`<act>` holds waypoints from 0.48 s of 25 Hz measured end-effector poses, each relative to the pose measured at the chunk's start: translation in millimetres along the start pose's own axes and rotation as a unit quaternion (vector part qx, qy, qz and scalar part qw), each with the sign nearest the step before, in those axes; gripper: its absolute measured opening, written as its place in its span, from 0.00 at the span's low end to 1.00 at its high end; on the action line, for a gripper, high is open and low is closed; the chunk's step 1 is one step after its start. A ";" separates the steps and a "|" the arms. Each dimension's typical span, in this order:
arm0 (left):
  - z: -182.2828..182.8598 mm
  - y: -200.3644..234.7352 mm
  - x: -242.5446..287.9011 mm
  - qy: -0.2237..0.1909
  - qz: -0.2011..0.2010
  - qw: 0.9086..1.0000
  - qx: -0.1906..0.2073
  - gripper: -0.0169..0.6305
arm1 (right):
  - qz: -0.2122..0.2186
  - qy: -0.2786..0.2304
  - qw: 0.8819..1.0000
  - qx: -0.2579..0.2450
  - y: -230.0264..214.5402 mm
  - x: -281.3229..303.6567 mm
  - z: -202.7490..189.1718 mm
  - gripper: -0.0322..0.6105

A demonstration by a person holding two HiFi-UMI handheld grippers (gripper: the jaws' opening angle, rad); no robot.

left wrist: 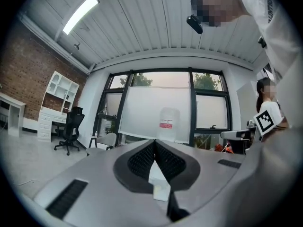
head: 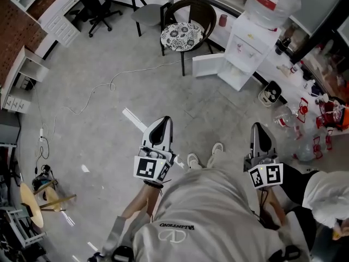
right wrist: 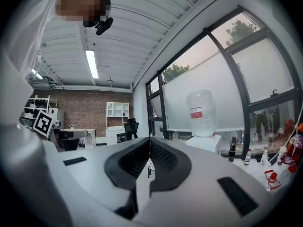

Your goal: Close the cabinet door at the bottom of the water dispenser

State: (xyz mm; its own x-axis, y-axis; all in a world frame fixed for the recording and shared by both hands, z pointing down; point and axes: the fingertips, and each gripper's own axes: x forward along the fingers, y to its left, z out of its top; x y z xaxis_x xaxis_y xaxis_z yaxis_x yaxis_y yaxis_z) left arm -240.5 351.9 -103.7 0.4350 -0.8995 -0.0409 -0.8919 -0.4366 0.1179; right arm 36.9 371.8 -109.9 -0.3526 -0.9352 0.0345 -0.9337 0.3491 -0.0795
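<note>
The white water dispenser [head: 246, 51] stands at the upper right of the head view, with a large bottle [head: 268, 3] on top. Its bottom cabinet door [head: 207, 65] hangs open toward the left. My left gripper [head: 162, 125] and right gripper [head: 259, 131] are both shut and empty, held level well short of the dispenser, above the floor in front of the person's shoes. The left gripper view shows the bottle [left wrist: 168, 124] straight ahead beyond the shut jaws [left wrist: 155, 142]. In the right gripper view the dispenser [right wrist: 207, 143] and bottle [right wrist: 201, 112] lie right of the shut jaws [right wrist: 150, 139].
A dark chair with a patterned cushion [head: 182, 34] stands just left of the open door. A cable [head: 103, 86] trails over the concrete floor. Bottles and red items [head: 305, 119] clutter the floor at the right. A second person's arm [head: 327, 192] is at the lower right. White shelves [head: 22, 75] line the left.
</note>
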 end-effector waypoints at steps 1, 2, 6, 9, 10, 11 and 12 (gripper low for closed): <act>0.9 1.7 0.4 -0.002 0.001 1.000 0.000 0.04 | 0.001 -0.001 1.000 -0.004 1.1 2.3 1.6 0.07; 1.6 3.6 1.1 -0.004 0.001 1.000 -0.001 0.04 | 0.002 -0.001 1.000 -0.006 1.4 4.9 2.8 0.07; 1.7 11.7 2.4 -0.008 0.005 1.000 -0.005 0.04 | 0.001 0.000 1.000 -0.010 3.0 12.8 3.7 0.07; 2.1 12.9 5.6 -0.010 0.007 1.000 -0.005 0.04 | 0.004 0.001 1.000 -0.012 1.5 16.9 3.0 0.07; 2.9 12.7 7.5 -0.012 0.008 1.000 -0.004 0.04 | 0.005 0.001 1.000 -0.012 0.0 18.7 2.9 0.07; 3.6 12.2 9.7 -0.013 0.008 1.000 -0.004 0.04 | 0.006 0.001 1.000 -0.011 -1.9 20.4 2.9 0.07; 4.3 11.6 12.2 -0.013 0.008 1.000 -0.003 0.04 | 0.006 0.002 1.000 -0.010 -3.9 22.2 3.0 0.07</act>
State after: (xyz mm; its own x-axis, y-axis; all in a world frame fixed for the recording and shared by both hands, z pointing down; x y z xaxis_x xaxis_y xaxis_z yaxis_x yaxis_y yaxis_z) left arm -246.1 335.8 -107.2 0.4175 -0.9063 -0.0653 -0.8977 -0.4226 0.1247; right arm 33.0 349.5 -111.8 -0.3641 -0.9306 0.0369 -0.9304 0.3617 -0.0593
